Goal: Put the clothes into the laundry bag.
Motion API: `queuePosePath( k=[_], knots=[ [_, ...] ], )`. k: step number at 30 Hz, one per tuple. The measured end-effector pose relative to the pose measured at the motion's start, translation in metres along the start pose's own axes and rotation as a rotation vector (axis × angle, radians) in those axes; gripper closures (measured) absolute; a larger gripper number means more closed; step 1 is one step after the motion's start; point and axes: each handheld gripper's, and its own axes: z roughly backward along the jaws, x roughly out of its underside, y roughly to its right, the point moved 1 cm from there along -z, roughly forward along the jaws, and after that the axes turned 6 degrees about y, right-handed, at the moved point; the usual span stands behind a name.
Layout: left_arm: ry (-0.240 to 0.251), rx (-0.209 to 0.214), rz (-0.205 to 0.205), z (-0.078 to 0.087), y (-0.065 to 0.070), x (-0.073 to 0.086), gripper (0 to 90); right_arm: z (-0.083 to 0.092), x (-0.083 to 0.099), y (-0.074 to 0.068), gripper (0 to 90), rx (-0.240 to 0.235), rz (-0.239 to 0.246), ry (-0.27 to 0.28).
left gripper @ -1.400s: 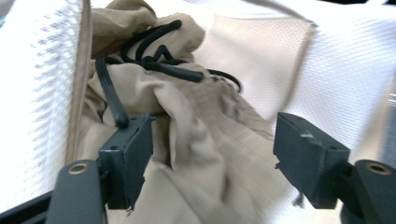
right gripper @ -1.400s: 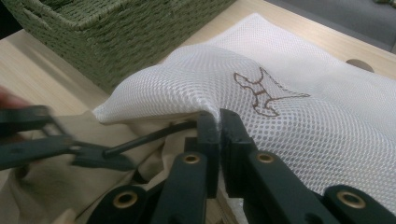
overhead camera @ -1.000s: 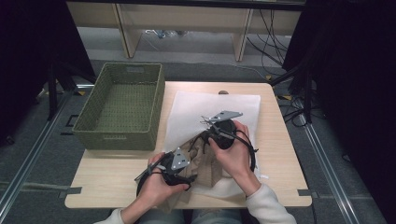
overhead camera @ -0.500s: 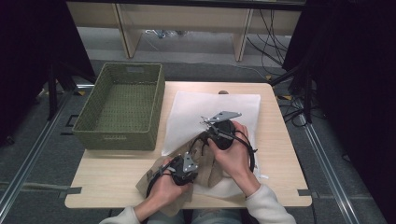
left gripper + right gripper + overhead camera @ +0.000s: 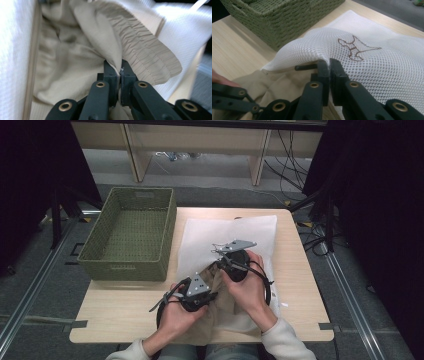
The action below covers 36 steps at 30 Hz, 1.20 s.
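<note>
Gripping: beige garment (image 5: 82, 67) is pinched by left gripper (image 5: 119, 71), whose jaws have just been closing on it.
Right gripper (image 5: 329, 65): clamped on white mesh bag (image 5: 372, 62) edge.
Garment place: at the bag's mouth, on table (image 5: 120, 310).

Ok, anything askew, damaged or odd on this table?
Nothing damaged or spilled. The beige garment lies bunched, half inside the mesh bag and hanging over the near table edge, as expected mid-stuffing. The basket sits square and empty.

left tool (image 5: 119, 72) now clamped on beige garment (image 5: 100, 37)
</note>
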Motion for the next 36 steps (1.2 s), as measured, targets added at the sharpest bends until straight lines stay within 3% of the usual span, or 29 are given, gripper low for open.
queuePosePath(
  k=[2,3,4,5,6,7,8,9,12,15,16,20,24,27,30,31,32,33,34,36],
  knots=[
    [0.049,0.018,0.017,0.002,0.004,-0.009,85.7,-0.001,0.0,0.001,88.3,-0.001,0.018,0.01],
    [0.047,0.017,0.009,0.003,0.005,-0.013,85.7,-0.001,0.001,0.002,88.3,0.0,0.019,0.011],
    [0.055,0.027,-0.008,0.002,0.005,-0.016,85.7,0.001,0.001,-0.001,88.3,0.006,-0.03,0.003],
    [0.054,0.018,-0.007,0.0,0.005,-0.017,85.7,0.001,0.0,0.001,88.3,0.003,0.002,0.004],
    [0.058,0.019,-0.01,-0.003,0.003,-0.016,85.6,0.002,0.0,0.001,88.3,0.002,0.001,0.005],
    [0.043,0.009,0.01,-0.005,0.003,-0.015,85.6,0.001,0.0,0.002,88.3,0.001,0.023,0.013],
    [0.037,0.008,-0.003,-0.009,0.0,-0.013,85.6,0.002,0.0,0.002,88.4,-0.001,0.021,0.016],
    [0.029,-0.004,0.023,-0.012,-0.001,-0.01,85.6,0.002,0.0,0.002,88.4,-0.004,0.021,0.016],
    [0.002,-0.031,0.036,-0.024,-0.011,-0.001,85.7,0.002,-0.001,-0.001,88.4,-0.013,0.007,0.008],
    [0.002,-0.045,0.053,-0.028,-0.016,0.002,85.7,0.001,-0.001,-0.002,88.4,-0.02,0.019,0.011],
    [-0.007,-0.043,0.041,-0.026,-0.017,0.001,85.7,0.002,-0.001,-0.002,88.4,-0.02,0.013,0.01],
    [0.083,-0.059,0.056,-0.015,-0.015,-0.011,85.8,0.005,-0.003,-0.003,88.5,-0.023,0.012,0.032],
    [0.154,-0.086,0.033,0.002,-0.014,-0.026,85.8,0.017,-0.01,-0.008,88.5,-0.035,0.017,0.097],
    [0.172,-0.11,0.014,0.004,-0.014,-0.03,85.7,0.025,-0.014,-0.01,88.5,-0.033,0.018,0.125],
    [0.139,-0.14,-0.035,-0.008,-0.019,-0.022,84.4,0.025,-0.014,-0.01,88.5,-0.037,0.004,0.121],
    [0.105,-0.146,-0.061,-0.016,-0.022,-0.015,83.4,0.023,-0.012,-0.008,88.5,-0.035,0.011,0.118],
    [0.095,-0.143,-0.042,-0.023,-0.022,-0.009,82.0,0.019,-0.01,-0.007,88.5,-0.032,0.009,0.107],
    [0.064,-0.143,-0.068,-0.03,-0.025,-0.002,79.9,0.016,-0.009,-0.006,88.5,-0.029,-0.007,0.093],
    [0.038,-0.14,-0.048,-0.039,-0.026,0.007,77.2,0.012,-0.007,-0.003,88.5,-0.03,0.003,0.081],
    [0.012,-0.127,-0.052,-0.049,-0.029,0.017,71.1,0.005,-0.003,0.0,88.5,-0.021,-0.018,0.065]
  ],
)
